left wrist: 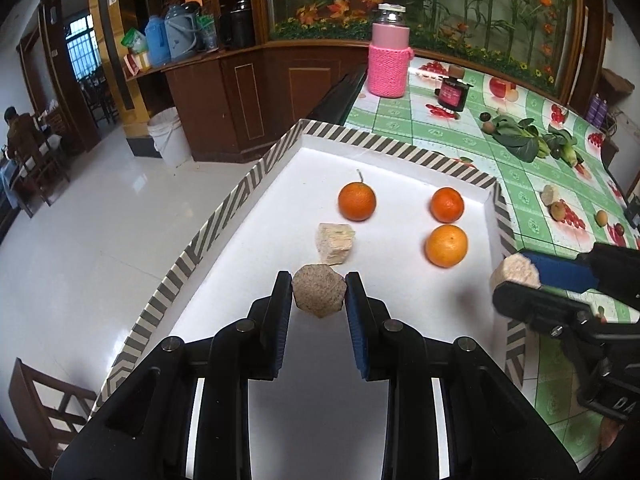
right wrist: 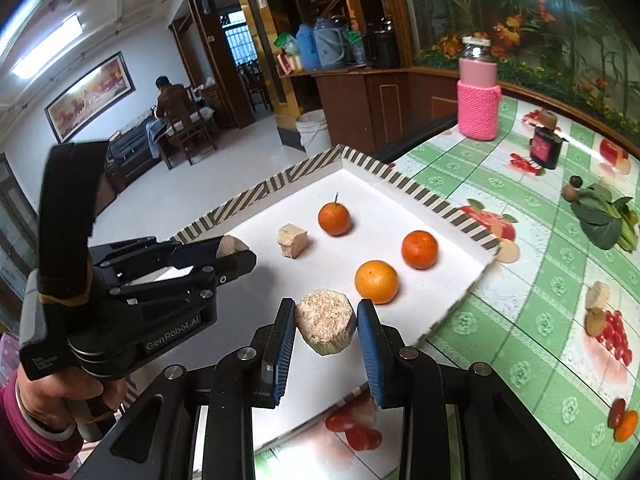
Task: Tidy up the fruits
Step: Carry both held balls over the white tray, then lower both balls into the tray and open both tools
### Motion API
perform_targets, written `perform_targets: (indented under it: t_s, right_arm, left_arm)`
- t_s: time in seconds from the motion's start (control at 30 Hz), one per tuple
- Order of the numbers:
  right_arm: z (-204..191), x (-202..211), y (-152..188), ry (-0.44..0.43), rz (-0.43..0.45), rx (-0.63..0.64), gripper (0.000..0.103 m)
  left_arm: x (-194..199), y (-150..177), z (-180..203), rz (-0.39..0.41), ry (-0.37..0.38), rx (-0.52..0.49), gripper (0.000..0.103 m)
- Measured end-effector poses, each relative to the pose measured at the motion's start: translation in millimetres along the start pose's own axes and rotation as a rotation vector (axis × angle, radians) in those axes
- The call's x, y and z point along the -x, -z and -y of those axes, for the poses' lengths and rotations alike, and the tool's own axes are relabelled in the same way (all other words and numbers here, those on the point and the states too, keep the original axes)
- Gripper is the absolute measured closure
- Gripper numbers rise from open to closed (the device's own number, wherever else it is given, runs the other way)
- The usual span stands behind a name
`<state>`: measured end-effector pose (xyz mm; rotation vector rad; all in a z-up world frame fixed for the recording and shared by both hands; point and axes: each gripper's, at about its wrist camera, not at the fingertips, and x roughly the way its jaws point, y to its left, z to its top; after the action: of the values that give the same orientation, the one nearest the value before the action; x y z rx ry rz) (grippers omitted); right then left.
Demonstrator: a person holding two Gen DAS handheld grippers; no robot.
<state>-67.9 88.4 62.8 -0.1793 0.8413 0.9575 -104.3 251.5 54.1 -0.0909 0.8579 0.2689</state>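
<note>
A white tray with a striped rim [left wrist: 224, 216] [right wrist: 256, 196] holds three oranges [left wrist: 357, 201] [left wrist: 447, 204] [left wrist: 446, 245] and a pale sugarcane chunk [left wrist: 335, 243] [right wrist: 292, 241]. My left gripper [left wrist: 319, 294] is shut on a round sugarcane piece [left wrist: 319, 292] held over the tray's near part; it also shows in the right wrist view [right wrist: 234, 250]. My right gripper [right wrist: 326, 326] is shut on another round sugarcane piece [right wrist: 326, 320] over the tray's near right side; it shows in the left wrist view [left wrist: 516, 276].
On the green fruit-print tablecloth [left wrist: 420, 120] stand a pink-sleeved bottle [left wrist: 388, 56] and a dark jar [left wrist: 452, 94]. Leafy greens [left wrist: 520, 136], small fruits [left wrist: 558, 210] and another sugarcane piece [right wrist: 598, 294] lie to the right. The table's left edge drops to the floor.
</note>
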Motion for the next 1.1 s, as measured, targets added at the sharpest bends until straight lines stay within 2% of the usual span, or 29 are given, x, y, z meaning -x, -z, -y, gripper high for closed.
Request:
perform_targets:
  t_s: [0.17,0.47,0.67,0.7,0.73,0.77,0.83,0.97,1.1]
  right_arm:
    - [-1,-21,-2,-0.01,-0.04,0.014,0.073]
    - [-2,-45,-5,0.0,-0.11,0.044,0.073]
    - [-2,-56,-7,0.007,-0.135,0.054,0.073]
    - [-2,-58,-7,0.013,-0.138,0.057,0.073]
    - [-2,-60,-7,0.02,-0.145,0.059,0.073]
    - [-2,-63,-6,0.025,-0.153,0.06,0.073]
    - [-3,-65,-5,0.048,-0.158,0.075,0.073]
    - [0,-60,-3,0.048,-0.157,0.072,0.072]
    - [2,-37,0,0.067,-0.113,0.079,0.072]
  left_arm:
    - [-4,-4,-3,-0.005,-0.017,-0.009,0.077]
    - [-17,-7,-2,-0.053,-0.002,-0.015,0.077]
    - [-27,-7,-8,-0.121,0.023,0.008,0.076]
    - [-28,-7,-10,-0.125,0.024,0.017,0.075]
    - [-29,-6,-11,-0.127,0.023,0.023,0.069]
    - [-29,-6,-12,-0.131,0.022,0.028,0.058]
    - [-29,-7,-12,-0.13,0.025,0.03,0.044]
    - [-26,-7,-13,-0.115,-0.003,0.025,0.043]
    - [-20,-7,-19,-0.094,-0.012,0.05,0.043]
